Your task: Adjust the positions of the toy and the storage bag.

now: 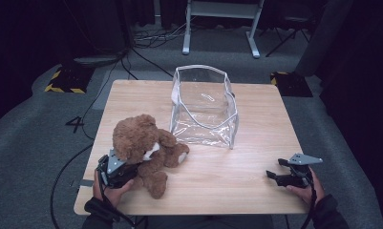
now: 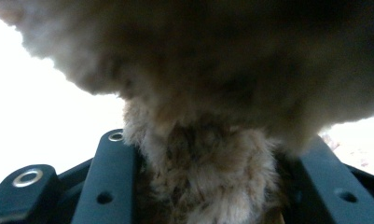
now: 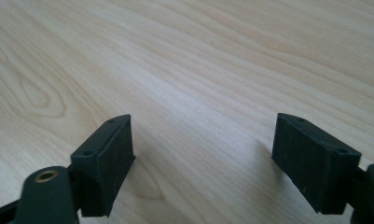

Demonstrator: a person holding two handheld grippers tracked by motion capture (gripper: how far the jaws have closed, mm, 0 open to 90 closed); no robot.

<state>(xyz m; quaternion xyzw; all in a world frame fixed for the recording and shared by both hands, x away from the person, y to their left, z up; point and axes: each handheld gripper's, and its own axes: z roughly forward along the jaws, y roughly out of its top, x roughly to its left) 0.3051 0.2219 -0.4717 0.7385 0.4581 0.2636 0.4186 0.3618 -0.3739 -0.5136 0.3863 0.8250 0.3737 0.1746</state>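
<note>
Two black hand-held grippers are in use at a light wooden table (image 1: 256, 143). At the near left edge of the table, the left gripper (image 1: 124, 168) is pushed into the back of a brown teddy bear (image 1: 143, 143), held by the person's left hand (image 1: 113, 190). From the left gripper view, its two jaws stand on either side of a thick tuft of the bear's fur (image 2: 208, 177), with fur pressed against both inner faces, so the jaws are pinching the bear. A grey three-cornered plate sits on top of this gripper.

The bear sits on the near left part of the table, its head leaning left and its legs stretched toward the near edge. One paw, with a pale pad, reaches right toward a clear plastic bag (image 1: 203, 107).

The bag stands upright and open at the middle of the table, toward the far side, just beside the bear's paw; whether they touch cannot be told.

At the near right corner, the person's right hand (image 1: 306, 191) holds the right gripper (image 1: 275, 172), low over the wood and well apart from bear and bag. In the right gripper view its jaws are spread wide with bare wood between them.

A dark cable trails from the left gripper off the near edge.
</note>
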